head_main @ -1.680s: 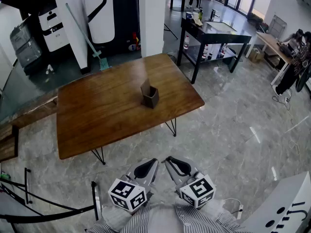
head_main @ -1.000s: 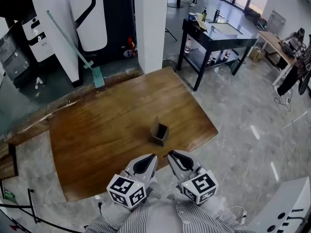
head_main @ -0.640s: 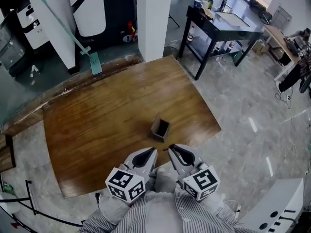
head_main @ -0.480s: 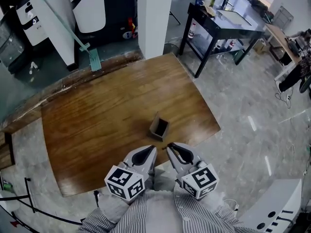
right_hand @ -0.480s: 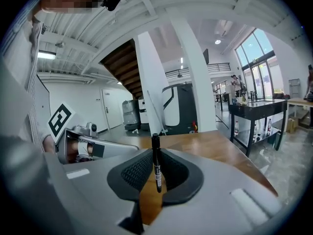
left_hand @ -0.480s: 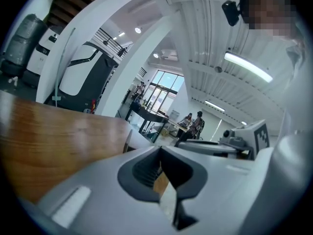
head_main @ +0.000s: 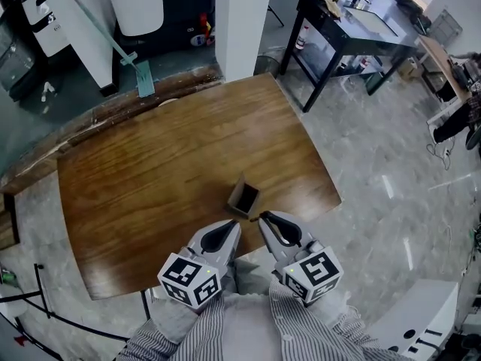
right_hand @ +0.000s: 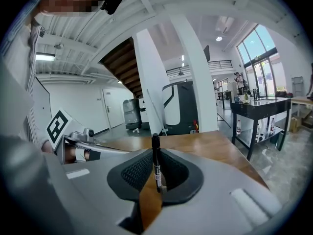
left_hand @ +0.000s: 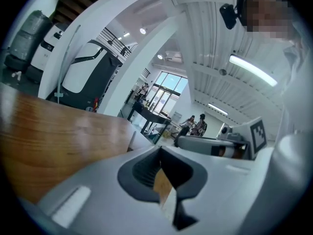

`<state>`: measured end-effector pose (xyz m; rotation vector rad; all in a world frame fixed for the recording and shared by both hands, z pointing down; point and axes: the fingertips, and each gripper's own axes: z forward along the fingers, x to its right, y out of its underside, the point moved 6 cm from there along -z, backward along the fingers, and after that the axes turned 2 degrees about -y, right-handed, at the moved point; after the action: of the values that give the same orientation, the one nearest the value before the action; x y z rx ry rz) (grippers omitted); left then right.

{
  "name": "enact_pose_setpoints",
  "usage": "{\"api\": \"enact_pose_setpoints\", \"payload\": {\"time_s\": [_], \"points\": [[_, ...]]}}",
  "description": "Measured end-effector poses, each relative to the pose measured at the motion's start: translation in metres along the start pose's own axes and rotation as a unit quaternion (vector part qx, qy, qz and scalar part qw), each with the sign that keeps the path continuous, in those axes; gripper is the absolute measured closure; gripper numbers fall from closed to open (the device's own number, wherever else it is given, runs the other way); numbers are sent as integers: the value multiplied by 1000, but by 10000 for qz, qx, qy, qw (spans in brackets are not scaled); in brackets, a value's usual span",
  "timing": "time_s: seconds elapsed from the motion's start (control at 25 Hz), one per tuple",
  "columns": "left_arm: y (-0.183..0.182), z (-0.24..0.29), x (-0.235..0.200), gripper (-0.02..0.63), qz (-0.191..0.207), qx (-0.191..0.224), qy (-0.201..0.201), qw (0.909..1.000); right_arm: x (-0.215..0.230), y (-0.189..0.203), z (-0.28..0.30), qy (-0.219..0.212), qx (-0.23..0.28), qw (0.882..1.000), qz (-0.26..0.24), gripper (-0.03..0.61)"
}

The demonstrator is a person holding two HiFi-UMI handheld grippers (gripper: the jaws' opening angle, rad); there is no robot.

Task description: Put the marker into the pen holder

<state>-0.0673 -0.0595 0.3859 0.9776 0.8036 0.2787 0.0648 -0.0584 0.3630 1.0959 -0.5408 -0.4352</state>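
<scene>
**Right gripper clamped on marker; pen holder on table just ahead of both grippers**

1. Right gripper (right_hand: 154,182): the jaws are closed on a slim black marker with a pale label band (right_hand: 155,161). The marker stands upright between the dark ribbed pads, and its capped end rises above the jaw tips. In the head view the right gripper (head_main: 261,219) points away from the person, and its tip lies over the near edge of the table.

2. Left gripper (left_hand: 165,196): the jaws are together with nothing between them. Only a thin slit remains, and the wood of the table shows through it. In the head view the left gripper (head_main: 234,225) lies just beside the right gripper, with both tips angled toward each other.

3. Marker cubes: a white cube with black square markers (head_main: 186,279) sits at the rear of the left gripper. A matching cube (head_main: 313,274) sits at the rear of the right gripper. Striped shirt sleeves (head_main: 197,335) run back from both.

4. Dark square open-top pen holder (head_main: 244,196): it stands upright on the table near the near edge, just beyond the two gripper tips. The marker is not in it.

5. Brown wooden table with rounded corners (head_main: 143,171): apart from the pen holder, its top carries nothing visible. It stands on a grey marbled tile floor (head_main: 376,194).

6. Surroundings: a white square pillar (head_main: 239,17) rises beyond the far table edge. A black desk carrying small items (head_main: 353,30) stands at the upper right.
</scene>
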Motion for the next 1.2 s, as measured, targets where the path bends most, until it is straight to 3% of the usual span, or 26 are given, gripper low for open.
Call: {"api": "enact_pose_setpoints", "payload": {"time_s": [0.28,1.2], "points": [[-5,17,-21,606,-70,-85,-154,9998,28,-12,27,-9,5,10000,-52,540],[35,38,-42,606,-413,-421,-257,9979,47,57,81,-223,-656,9974,204,540]]}}
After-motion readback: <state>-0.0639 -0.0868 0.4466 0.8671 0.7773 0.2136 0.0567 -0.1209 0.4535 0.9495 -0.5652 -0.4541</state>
